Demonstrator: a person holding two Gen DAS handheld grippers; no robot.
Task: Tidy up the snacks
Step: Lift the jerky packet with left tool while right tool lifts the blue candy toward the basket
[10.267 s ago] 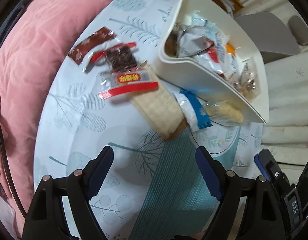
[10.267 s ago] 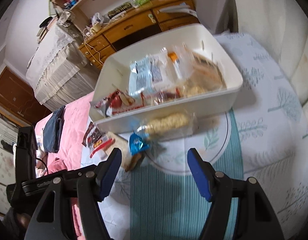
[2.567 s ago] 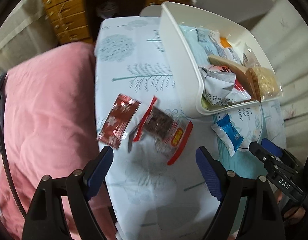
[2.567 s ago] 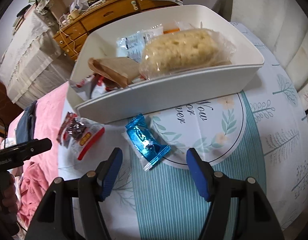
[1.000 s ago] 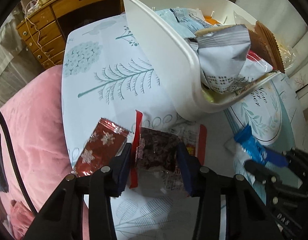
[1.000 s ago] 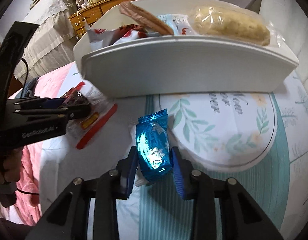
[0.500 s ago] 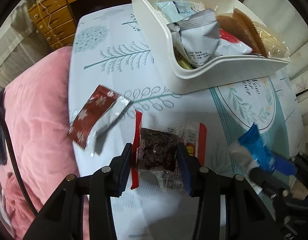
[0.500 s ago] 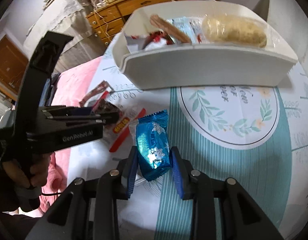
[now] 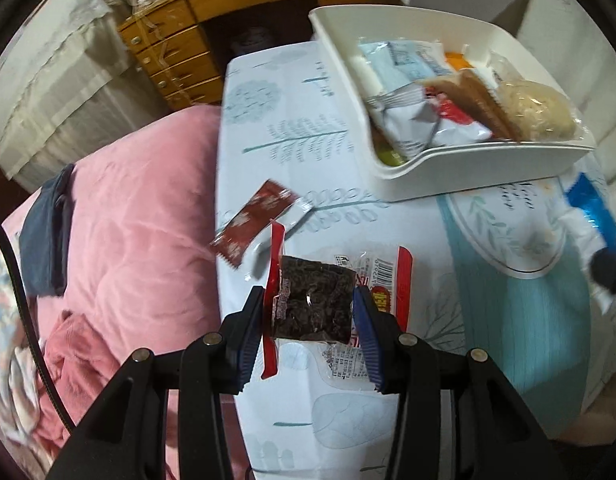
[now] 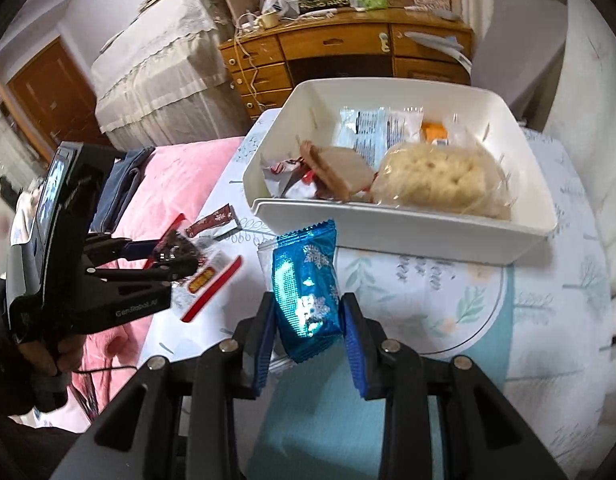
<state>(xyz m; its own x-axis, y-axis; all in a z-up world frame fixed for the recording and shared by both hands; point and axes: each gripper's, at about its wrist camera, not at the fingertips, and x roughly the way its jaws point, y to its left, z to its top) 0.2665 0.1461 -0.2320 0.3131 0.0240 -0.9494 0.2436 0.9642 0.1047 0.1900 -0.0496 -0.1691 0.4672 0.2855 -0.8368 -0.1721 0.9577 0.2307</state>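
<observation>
Both packets had risen off the desk (image 9: 291, 92): left tool (image 9: 310, 320) clamped the dark snack packet (image 9: 314, 312), right tool (image 10: 308, 330) the blue packet (image 10: 305, 288)

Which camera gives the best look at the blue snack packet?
The right wrist view: the blue packet sits front and centre, whole, clamped in the right gripper. In the left wrist view the blue packet shows only at the right edge, blurred and partly cut off.
</observation>
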